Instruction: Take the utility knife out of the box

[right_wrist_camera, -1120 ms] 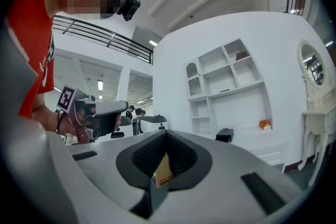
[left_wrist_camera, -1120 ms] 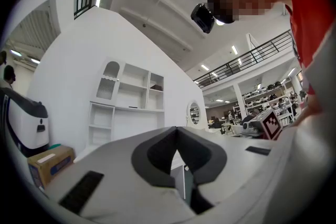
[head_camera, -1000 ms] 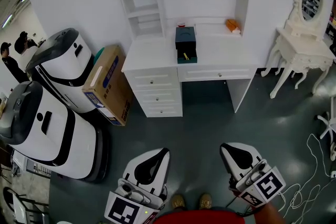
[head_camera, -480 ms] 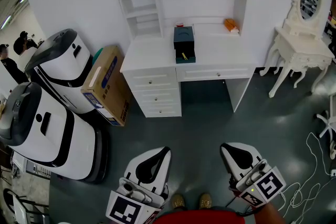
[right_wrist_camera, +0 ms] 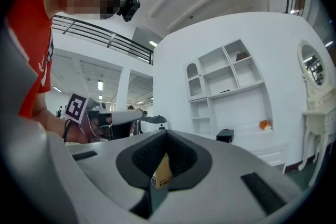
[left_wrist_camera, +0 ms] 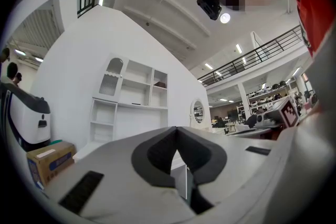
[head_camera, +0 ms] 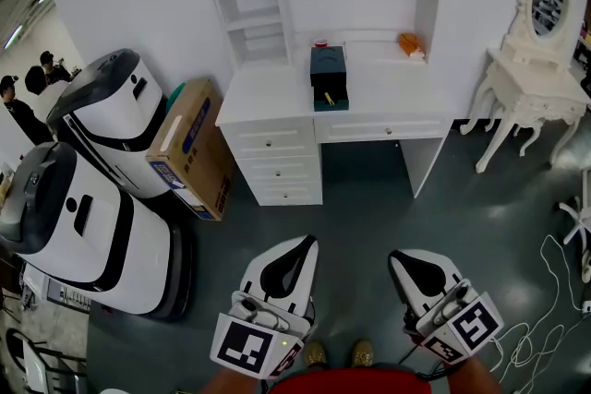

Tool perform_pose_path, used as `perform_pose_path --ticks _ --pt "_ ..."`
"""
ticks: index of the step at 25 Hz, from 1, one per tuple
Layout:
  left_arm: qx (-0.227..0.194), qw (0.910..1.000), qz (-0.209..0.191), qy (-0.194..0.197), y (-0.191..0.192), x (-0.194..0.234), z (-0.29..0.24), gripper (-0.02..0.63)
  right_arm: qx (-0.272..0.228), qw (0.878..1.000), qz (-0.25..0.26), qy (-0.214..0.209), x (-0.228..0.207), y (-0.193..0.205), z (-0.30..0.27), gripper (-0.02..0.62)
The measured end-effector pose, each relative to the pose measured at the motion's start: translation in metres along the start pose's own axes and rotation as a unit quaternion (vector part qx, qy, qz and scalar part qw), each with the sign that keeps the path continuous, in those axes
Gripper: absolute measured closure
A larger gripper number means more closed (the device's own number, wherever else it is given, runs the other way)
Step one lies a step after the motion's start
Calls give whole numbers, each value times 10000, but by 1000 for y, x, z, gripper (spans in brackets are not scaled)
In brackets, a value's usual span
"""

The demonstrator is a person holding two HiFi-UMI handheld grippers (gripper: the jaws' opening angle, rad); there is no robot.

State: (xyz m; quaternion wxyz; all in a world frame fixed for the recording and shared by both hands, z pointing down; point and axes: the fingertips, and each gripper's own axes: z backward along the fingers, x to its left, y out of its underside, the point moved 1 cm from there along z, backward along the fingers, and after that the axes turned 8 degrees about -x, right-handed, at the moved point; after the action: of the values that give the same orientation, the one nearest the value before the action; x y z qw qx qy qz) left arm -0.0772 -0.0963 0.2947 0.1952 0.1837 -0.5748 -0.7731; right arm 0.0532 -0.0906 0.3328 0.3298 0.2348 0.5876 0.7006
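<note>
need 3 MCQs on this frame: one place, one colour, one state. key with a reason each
1. Where is the dark box? A on the floor; B on the white desk; C on the dressing table.
2. Colour of the small thing at the desk's back right? A blue; B green; C orange.
3. Jaws of the left hand-held gripper and the right hand-held gripper? A both shut, empty; B left grips a cup; C both wide apart.

Key: 1 B, it stands on the desk top. 2 C, plainly orange. 3 A, tips meet in each gripper view, nothing between.
</note>
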Motion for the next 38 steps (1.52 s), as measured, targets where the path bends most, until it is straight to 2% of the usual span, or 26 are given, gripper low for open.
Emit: perform_pose_path --ticks 10,20,24,31,38 --pt "106 9999 57 31 22 -4 -19 575 18 10000 71 56 1 -1 -3 589" --pt "110 9999 19 32 18 5 -16 575 -14 10000 20 30 3 -1 -5 589" --pt "-21 9999 -9 -146 1 29 -11 575 -17 10000 0 36 3 0 -4 588" --pt "-63 9980 -282 -557 -15 75 0 575 -18 10000 -20 65 1 1 -2 589" --pt "-65 9962 -328 -802 -20 96 10 575 0 10000 -23 67 1 1 -1 588"
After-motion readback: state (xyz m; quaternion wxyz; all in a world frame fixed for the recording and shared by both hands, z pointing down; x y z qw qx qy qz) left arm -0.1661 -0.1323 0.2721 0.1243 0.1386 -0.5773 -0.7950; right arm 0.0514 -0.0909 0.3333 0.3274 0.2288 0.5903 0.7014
